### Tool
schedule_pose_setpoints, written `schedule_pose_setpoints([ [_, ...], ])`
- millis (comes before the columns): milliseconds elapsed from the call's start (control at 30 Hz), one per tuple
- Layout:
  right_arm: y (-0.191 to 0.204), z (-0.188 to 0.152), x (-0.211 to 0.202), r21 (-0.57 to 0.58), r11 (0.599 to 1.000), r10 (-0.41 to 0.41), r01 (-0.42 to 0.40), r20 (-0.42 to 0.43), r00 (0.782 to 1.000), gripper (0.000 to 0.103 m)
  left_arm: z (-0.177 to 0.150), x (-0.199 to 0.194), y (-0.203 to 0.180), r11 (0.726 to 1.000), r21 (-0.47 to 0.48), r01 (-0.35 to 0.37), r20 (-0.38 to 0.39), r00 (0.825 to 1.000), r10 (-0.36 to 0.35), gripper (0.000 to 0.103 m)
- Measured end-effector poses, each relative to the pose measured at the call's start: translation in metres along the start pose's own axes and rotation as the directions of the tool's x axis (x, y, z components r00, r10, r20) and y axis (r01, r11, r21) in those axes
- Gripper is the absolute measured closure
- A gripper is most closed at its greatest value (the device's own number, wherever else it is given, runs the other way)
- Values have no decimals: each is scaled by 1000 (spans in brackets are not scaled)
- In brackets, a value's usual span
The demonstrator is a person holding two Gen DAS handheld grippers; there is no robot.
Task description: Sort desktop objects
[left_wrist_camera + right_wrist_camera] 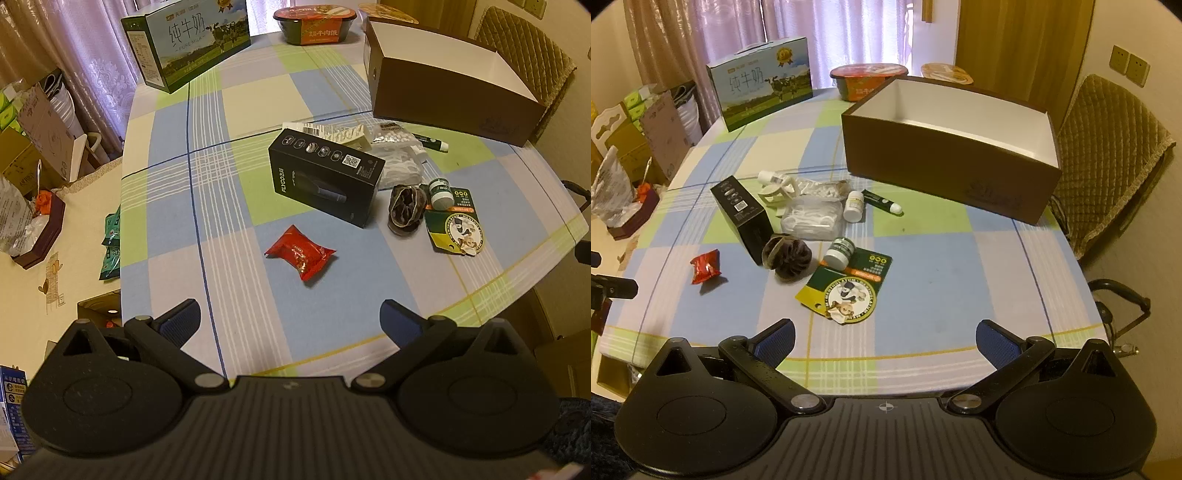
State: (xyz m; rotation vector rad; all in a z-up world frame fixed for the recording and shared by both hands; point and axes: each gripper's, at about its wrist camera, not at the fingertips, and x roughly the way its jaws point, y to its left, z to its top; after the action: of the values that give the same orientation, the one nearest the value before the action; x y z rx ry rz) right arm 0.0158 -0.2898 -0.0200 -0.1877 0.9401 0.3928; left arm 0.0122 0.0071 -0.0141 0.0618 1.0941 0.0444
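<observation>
Your left gripper (290, 319): fingers spread wide, nothing between them; red packet (300, 255) just ahead. Your right gripper (885, 341): likewise spread and unloaded; cardboard box (945, 166) beyond, ahead-right.

Bare checked tablecloth (942, 280) lies open right of the clutter, with the brown box (945, 162) blocking behind

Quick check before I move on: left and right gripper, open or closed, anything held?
Left gripper: open, holding nothing, above the checked tablecloth.
Right gripper: open, holding nothing.
</observation>
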Motion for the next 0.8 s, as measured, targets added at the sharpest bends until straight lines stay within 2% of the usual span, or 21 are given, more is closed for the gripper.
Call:
schedule_pose_setpoints([
  [800,5,4,8,-8,999,36,-36,-3,999,2,1,3,4,1000,-18,0,-1,1000,0,1],
])
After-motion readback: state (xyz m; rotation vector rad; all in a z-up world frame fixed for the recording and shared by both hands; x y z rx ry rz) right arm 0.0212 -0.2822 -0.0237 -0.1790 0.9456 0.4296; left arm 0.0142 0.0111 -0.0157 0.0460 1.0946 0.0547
